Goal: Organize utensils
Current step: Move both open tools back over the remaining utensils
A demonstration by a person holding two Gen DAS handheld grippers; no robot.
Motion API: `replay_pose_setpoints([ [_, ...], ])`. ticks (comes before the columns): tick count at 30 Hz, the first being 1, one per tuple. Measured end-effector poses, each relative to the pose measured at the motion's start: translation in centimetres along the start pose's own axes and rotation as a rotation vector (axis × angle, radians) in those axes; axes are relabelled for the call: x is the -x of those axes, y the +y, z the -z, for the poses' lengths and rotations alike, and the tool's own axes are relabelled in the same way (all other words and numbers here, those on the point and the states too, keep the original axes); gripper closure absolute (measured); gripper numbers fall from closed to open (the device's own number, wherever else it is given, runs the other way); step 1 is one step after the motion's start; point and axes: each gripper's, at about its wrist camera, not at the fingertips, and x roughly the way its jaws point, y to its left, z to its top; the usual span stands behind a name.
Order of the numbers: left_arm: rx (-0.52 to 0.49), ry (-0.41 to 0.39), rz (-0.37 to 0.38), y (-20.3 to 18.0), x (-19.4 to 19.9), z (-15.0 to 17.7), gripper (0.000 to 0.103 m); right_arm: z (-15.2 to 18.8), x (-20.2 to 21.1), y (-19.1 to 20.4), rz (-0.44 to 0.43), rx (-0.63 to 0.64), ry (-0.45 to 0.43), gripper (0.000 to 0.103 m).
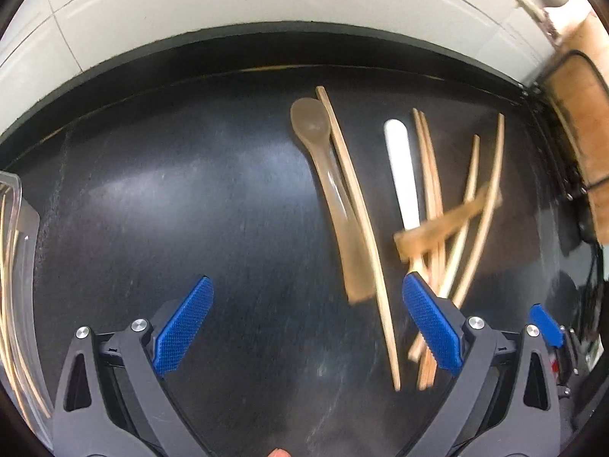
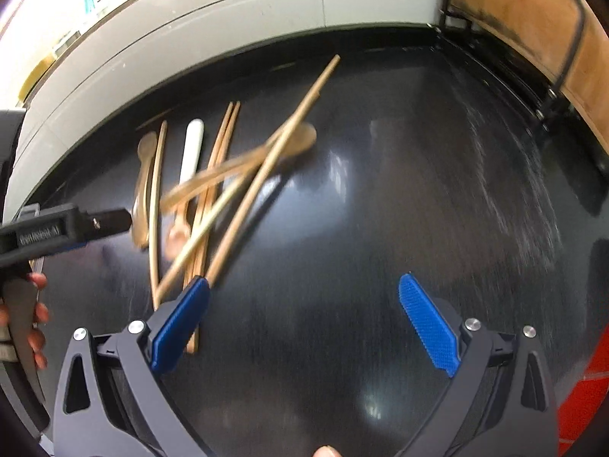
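A pile of utensils lies on the black table [image 1: 190, 209]: a translucent brown spoon [image 1: 327, 182], a white spoon handle [image 1: 401, 175], and several wooden chopsticks [image 1: 430, 190]. A second brown spoon [image 1: 445, 224] lies across them, blurred. My left gripper [image 1: 304, 323] is open and empty, just left of the pile's near ends. My right gripper [image 2: 304, 323] is open and empty; its left finger [image 2: 182, 327] is beside the near ends of the chopsticks [image 2: 266, 167]. The brown spoon [image 2: 142, 190], the white handle [image 2: 192, 144] and the crossing spoon [image 2: 243, 167] show there too.
A clear plastic container [image 1: 19, 285] holding chopsticks stands at the left edge. A white tiled wall [image 1: 228, 3] runs behind the table. A wooden board in a black frame [image 2: 533, 19] stands at the right. The left gripper body [image 2: 57, 228] shows in the right wrist view.
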Motion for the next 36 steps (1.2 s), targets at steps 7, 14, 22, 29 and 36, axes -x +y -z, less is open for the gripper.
replay_pose_setpoints([
  [7,0.037,0.012,-0.088,-1.2,-2.0,-1.1,0.006,-2.3,-3.3,-0.4,-0.022,-0.01,0.035,0.007],
  [14,0.03,-0.012,-0.181,-2.0,-3.0,-1.8,0.006,-2.9,-4.5,0.4,0.026,0.041,-0.002,0.006],
  [22,0.118,-0.06,-0.155,-1.3,-2.3,-1.9,0.006,-2.4,-5.4,1.6,0.078,0.064,-0.045,0.005],
  [29,0.151,-0.079,-0.153,0.8,-1.6,-0.8,0.006,-2.6,-5.0,1.4,0.071,0.073,-0.064,0.005],
  [36,0.116,-0.083,-0.221,0.1,-2.2,-2.3,0.005,-3.2,-5.1,1.3,0.066,0.081,-0.081,0.005],
])
